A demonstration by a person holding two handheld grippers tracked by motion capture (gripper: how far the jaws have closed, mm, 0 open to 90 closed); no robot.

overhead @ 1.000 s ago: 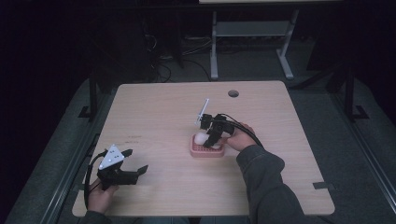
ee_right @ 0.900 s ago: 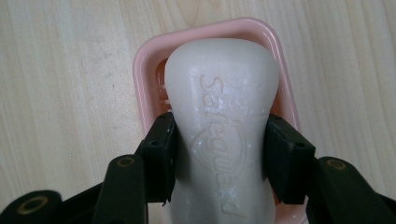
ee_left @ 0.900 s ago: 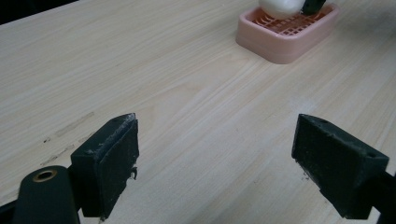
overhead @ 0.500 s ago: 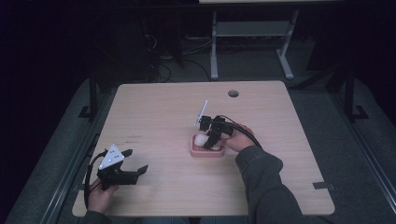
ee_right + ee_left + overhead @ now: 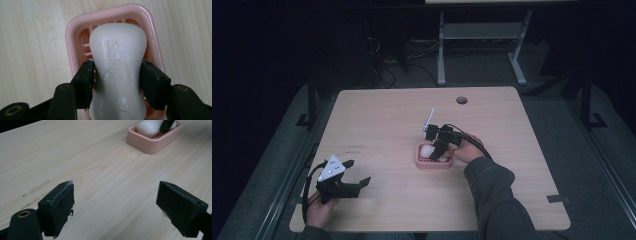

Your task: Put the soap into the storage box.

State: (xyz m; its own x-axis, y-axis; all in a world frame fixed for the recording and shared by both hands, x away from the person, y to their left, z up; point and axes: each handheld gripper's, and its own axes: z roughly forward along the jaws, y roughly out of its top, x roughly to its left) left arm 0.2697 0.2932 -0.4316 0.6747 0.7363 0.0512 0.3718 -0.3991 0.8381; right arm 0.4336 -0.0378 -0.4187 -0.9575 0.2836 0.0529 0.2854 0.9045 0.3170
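Where tool [image 5: 117, 82] pinches, soap [image 5: 117, 60] hiding dish [image 5: 72, 50].

The pink soap dish [image 5: 434, 163] is sitting near the middle of the counter [image 5: 382, 120], and the right tool [image 5: 438, 150] is standing over it with its jaws pressing both sides of the white soap bar [image 5: 117, 75], so that spot is blocked. The left tool [image 5: 343, 181] is occupying the near left corner, its jaws gaping wide over bare wood. The far edge and far corners are lying open for passing, apart from a small round hole [image 5: 461, 100] near the far edge.
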